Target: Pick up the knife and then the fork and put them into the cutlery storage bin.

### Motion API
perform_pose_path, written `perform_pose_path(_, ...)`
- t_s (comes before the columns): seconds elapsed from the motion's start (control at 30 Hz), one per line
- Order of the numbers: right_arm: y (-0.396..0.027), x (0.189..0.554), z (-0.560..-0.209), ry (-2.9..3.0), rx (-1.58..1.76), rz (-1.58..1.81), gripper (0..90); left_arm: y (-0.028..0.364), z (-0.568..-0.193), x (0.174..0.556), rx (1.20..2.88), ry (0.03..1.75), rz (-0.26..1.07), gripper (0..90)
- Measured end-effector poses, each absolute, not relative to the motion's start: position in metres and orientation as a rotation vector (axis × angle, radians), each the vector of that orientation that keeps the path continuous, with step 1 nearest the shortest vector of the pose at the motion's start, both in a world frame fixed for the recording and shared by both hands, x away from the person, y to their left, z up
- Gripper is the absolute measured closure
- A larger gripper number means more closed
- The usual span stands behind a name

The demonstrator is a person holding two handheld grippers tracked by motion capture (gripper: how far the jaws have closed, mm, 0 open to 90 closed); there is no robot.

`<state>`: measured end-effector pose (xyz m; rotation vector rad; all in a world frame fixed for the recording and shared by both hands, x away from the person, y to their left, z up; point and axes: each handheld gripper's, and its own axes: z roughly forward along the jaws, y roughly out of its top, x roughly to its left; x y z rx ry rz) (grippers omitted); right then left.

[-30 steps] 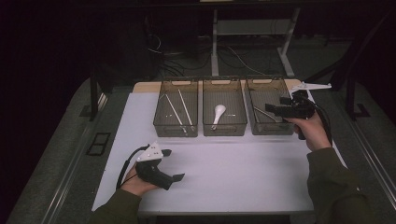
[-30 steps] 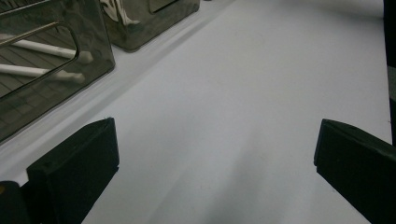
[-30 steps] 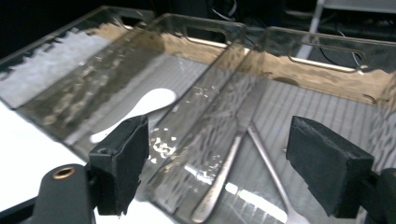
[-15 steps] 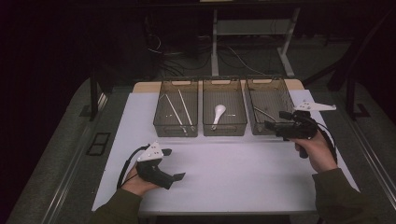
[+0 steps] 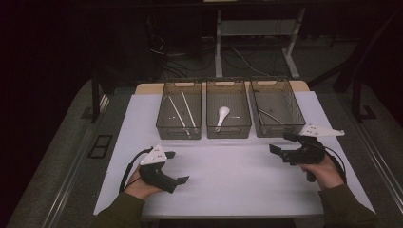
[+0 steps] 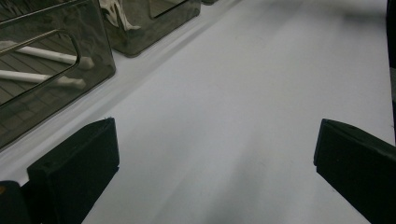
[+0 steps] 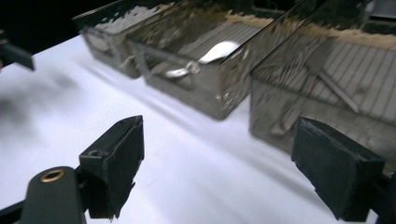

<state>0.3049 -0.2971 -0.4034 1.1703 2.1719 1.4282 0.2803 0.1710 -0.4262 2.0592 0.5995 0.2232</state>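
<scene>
From above, the right gripper (image 5: 285,146) hovers jaws apart just in front of the right bin (image 5: 277,107), where a slim utensil (image 5: 269,115) lies slantwise; the left gripper (image 5: 174,167) rests on the white mat (image 5: 228,171), well apart from it. The left gripper view shows wide-open jaws over bare mat. The right gripper view has that utensil (image 7: 334,88) ahead, behind the bin wall, nearest this hand
</scene>
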Motion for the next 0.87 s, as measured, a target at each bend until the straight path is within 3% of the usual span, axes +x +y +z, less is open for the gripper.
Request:
perform_pose_path(0.53,-0.299,0.261,-0.434,2.272,1.123,1.423,16.1,0.171,-0.426,0.279,2.049,0.602,0.216,0.0)
perform_pose_path(0.87,-0.3,0.254,-0.44,2.303,1.09,1.392,16.1,0.171,-0.426,0.28,2.052,0.604,0.219,0.0)
